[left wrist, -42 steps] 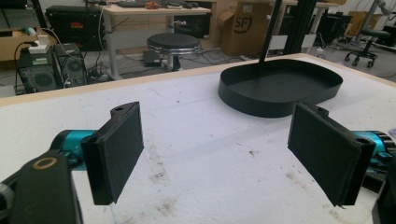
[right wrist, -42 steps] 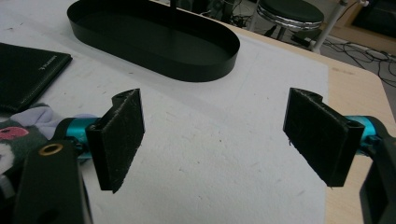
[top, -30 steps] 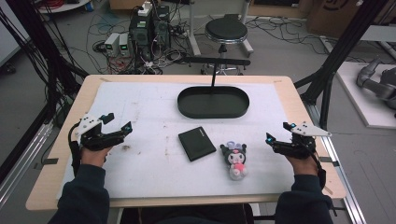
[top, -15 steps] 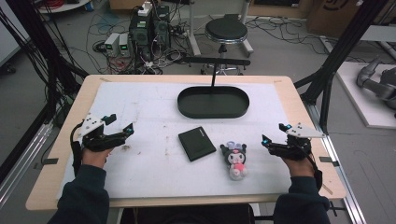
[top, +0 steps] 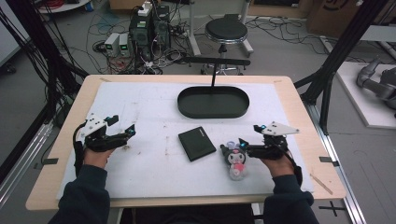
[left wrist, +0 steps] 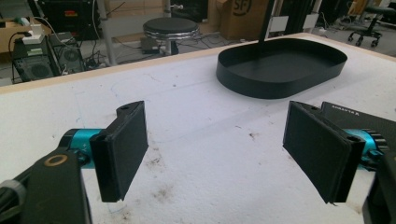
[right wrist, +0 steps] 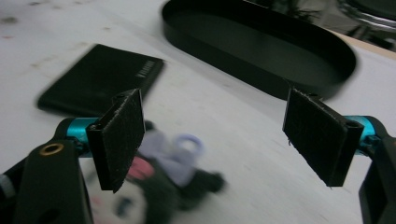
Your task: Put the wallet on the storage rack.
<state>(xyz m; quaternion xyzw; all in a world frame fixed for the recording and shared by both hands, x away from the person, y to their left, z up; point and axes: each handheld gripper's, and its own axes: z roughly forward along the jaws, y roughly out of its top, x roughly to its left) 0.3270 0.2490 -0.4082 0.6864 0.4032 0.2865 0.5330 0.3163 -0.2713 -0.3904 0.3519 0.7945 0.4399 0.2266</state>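
A black and pink plush doll (top: 235, 163) lies on the white mat at the front right. My right gripper (top: 242, 144) stands open just over the doll's head; in the right gripper view the doll (right wrist: 163, 186) sits low between the open jaws of the gripper (right wrist: 215, 135). A flat black case (top: 197, 143) lies left of the doll, also seen as the case (right wrist: 100, 79). A black oval tray (top: 213, 101) stands empty at the back middle. My left gripper (top: 128, 132) is open over bare mat at the left, its jaws wide in the left gripper view (left wrist: 224, 154).
A thin black post with a crossbar (top: 214, 70) rises behind the tray. Behind the table are a stool (top: 226, 31), computers (top: 149, 28) and cables. Black frame posts (top: 336, 51) flank the table. The tray wall (left wrist: 261, 91) and case corner (left wrist: 359, 119) lie ahead of the left gripper.
My right gripper has moved left across the mat until its tips are over the doll's head. The left gripper has barely shifted. Both stay open.
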